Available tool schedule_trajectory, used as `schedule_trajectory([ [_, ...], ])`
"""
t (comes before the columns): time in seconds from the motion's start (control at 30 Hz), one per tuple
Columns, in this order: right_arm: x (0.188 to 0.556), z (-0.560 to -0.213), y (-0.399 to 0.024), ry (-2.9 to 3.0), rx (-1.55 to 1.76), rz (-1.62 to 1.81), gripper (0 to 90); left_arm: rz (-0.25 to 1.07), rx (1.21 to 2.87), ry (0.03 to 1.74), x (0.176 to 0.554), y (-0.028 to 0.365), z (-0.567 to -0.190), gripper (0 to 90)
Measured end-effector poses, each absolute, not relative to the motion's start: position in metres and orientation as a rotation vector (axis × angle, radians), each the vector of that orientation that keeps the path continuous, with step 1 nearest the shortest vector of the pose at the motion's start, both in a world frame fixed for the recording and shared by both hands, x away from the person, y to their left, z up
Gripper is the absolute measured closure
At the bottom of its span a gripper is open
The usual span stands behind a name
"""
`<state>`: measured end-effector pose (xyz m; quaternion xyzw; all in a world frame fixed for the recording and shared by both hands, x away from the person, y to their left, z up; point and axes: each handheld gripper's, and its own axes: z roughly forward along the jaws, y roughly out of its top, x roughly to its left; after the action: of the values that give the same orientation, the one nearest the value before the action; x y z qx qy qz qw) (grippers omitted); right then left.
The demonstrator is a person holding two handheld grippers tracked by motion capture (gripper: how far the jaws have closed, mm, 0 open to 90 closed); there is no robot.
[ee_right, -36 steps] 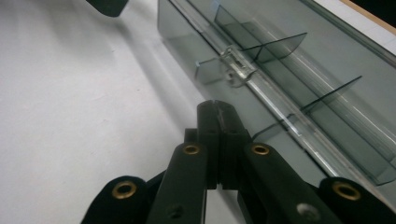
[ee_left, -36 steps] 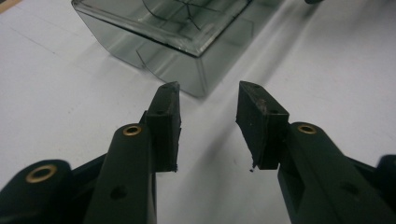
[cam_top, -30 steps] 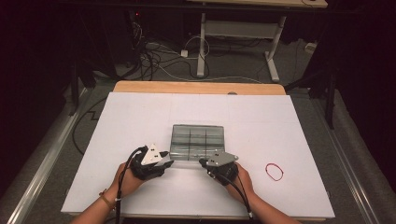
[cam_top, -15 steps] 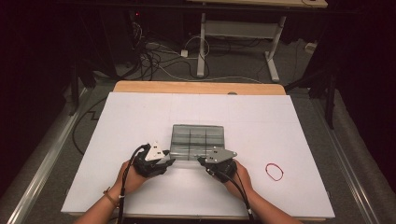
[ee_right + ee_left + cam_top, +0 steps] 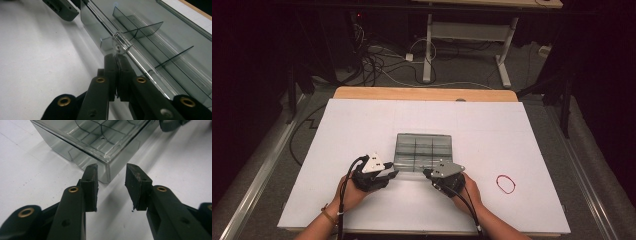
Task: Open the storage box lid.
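Kneeling at the near edge of the white table [image 5: 362,130], so to speak, both grippers crowd the front of a clear compartment box [image 5: 424,150] that lies flat a little nearer than the middle of the board. The right gripper [image 5: 116,58] has its jaws pressed together on the small clear latch tab [image 5: 120,45] at the box's front lip; in the right gripper view something thin and transparent seems pinched between the pads, most likely so the lid can be levered up or snapped down from that tab. The left gripper [image 5: 110,173] stands half open at the box's near left corner, one jaw on either side of the corner edge without touching it. Its jaws have just been closing, with that corner between them but not yet gripped. Judging from this, the left one is there to brace the light box so it will not slide or lift while the right works the latch. A red rubber band [image 5: 506,183] lies well apart to the right, out of the way, untouched by either hand
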<state>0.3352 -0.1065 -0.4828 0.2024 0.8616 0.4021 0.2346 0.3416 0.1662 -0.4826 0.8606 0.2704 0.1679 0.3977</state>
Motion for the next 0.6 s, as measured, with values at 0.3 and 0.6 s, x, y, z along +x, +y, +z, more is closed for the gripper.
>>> schedule_trajectory([
  [0.3,0.325,-0.456,-0.133,2.264,0.534,1.133,79.0,0.419,2.162,0.711,0.345,0.166,-0.482,63.0],
  [0.6,0.334,-0.447,-0.161,2.236,0.617,1.116,60.3,0.406,2.153,0.722,0.347,0.166,-0.483,62.8],
])
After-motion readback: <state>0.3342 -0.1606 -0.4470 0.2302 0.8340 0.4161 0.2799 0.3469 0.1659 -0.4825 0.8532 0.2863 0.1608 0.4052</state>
